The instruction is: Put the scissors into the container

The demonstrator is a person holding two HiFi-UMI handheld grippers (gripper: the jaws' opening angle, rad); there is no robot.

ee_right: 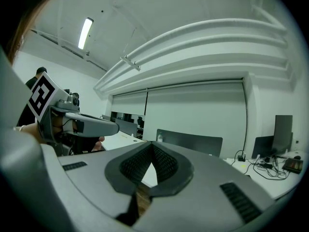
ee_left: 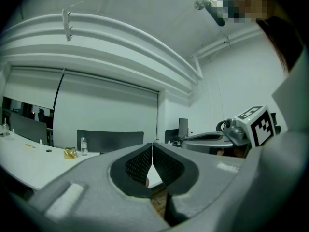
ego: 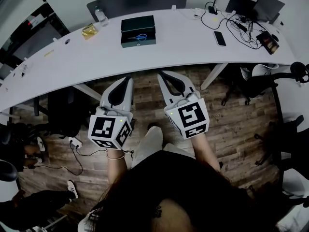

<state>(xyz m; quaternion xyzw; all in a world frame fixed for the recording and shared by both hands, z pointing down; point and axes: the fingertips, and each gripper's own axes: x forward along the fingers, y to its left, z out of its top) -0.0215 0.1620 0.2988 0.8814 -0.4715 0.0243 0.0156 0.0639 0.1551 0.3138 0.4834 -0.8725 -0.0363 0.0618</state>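
Blue-handled scissors (ego: 140, 36) lying inside open dark rectangular box (ego: 138, 43), mid curved white table (ego: 193, 52). Left gripper (ego: 129, 78) and right gripper (ego: 161, 74) pinched closed, empty, short of table's near edge. Clear plastic bottle (ego: 101, 16) and gold packet (ego: 90, 30) left of box, black phone (ego: 219, 38) right, all well apart.

The person holds the left gripper (ego: 128, 79) and the right gripper (ego: 162, 74) side by side before the body, both pointing forward. Each gripper's jaws are pressed together with nothing between them.
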